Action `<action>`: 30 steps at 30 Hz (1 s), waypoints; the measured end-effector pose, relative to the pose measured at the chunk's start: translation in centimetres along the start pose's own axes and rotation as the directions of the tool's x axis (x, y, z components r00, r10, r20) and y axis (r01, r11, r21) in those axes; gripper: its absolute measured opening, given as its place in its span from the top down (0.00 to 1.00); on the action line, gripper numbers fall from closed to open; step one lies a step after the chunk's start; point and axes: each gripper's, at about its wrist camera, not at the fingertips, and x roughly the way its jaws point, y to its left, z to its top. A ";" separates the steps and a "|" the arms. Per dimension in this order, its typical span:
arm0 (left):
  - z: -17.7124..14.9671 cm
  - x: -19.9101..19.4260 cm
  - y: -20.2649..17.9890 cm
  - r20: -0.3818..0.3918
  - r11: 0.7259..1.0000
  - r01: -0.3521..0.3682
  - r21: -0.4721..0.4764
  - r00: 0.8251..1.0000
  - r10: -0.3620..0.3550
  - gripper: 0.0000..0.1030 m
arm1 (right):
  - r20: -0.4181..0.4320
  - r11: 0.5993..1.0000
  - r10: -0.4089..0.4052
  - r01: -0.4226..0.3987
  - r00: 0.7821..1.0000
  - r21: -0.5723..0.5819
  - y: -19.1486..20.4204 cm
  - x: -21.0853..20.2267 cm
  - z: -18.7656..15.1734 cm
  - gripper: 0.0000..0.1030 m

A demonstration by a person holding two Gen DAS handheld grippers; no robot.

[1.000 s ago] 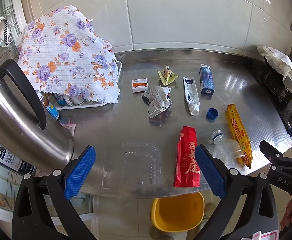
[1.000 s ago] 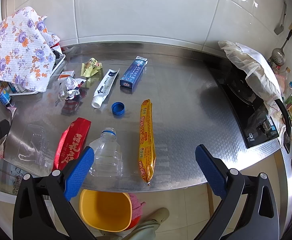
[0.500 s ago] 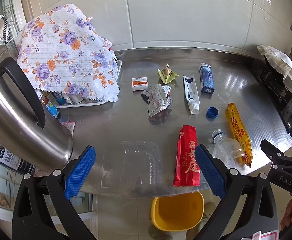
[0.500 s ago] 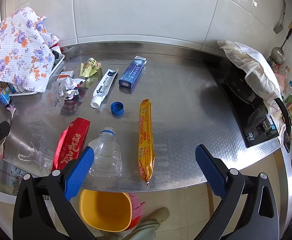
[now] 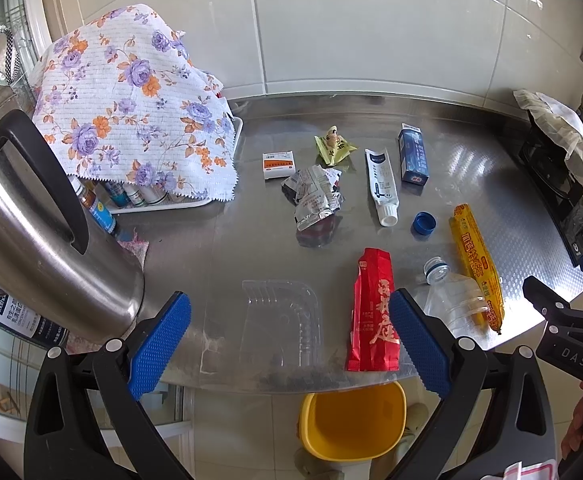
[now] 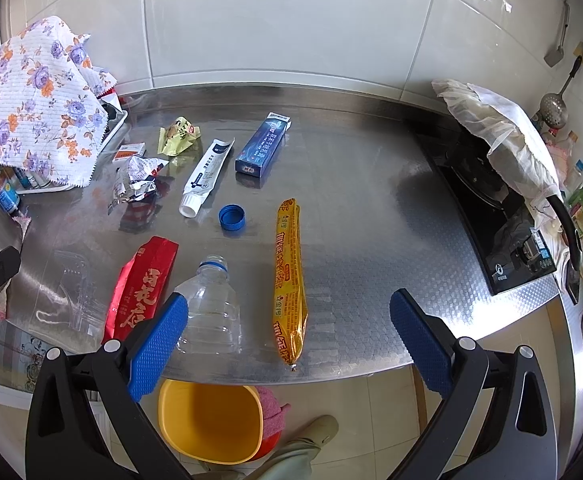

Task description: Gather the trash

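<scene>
Trash spread over the steel counter (image 6: 371, 184), none of it collected yet: clear bottle (image 6: 209, 304) and long yellow sausage pack (image 6: 289, 276) at the near edge, red packet (image 6: 141, 284) just left of the bottle, clear plastic tray (image 5: 281, 316) further left. Farther back, blue cap (image 6: 231, 217), toothpaste tube (image 6: 207, 174), blue box (image 6: 262, 145), crumpled foil wrapper (image 6: 133, 182), small orange-and-white box (image 5: 278, 164) and a yellow-green wrapper (image 6: 177, 138). Yellow bin (image 6: 211, 420) on the floor below the near edge.

Best to start with the nearest pieces. Grip the sausage pack mid-length, across its narrow width. Squeeze the bottle gently; likely to slip or buckle. Lift clear of the edge before dropping over the bin.

Left gripper (image 5: 289, 338) spread wide, holding and touching nothing, hovering over the tray and red packet. Right gripper (image 6: 289, 338) equally wide apart, empty, above the bottle and sausage pack.
</scene>
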 end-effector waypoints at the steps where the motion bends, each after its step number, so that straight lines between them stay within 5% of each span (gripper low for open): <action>1: 0.0 0.0 0.0 0.000 1.000 0.001 0.000 1.000 -0.001 0.05 | 0.000 1.000 -0.001 0.001 1.000 0.002 -0.1 0.0 0.0 0.03; 11: -1.0 2.3 1.8 -0.048 0.998 0.033 -0.051 0.998 -0.036 0.05 | -0.029 1.000 0.005 -0.004 1.000 0.028 -1.5 1.7 -0.6 0.03; 30: -3.4 12.8 2.3 -0.231 0.997 0.000 -0.080 0.973 -0.018 0.05 | -0.106 0.998 0.033 -0.028 0.994 0.049 -2.8 7.8 0.5 0.03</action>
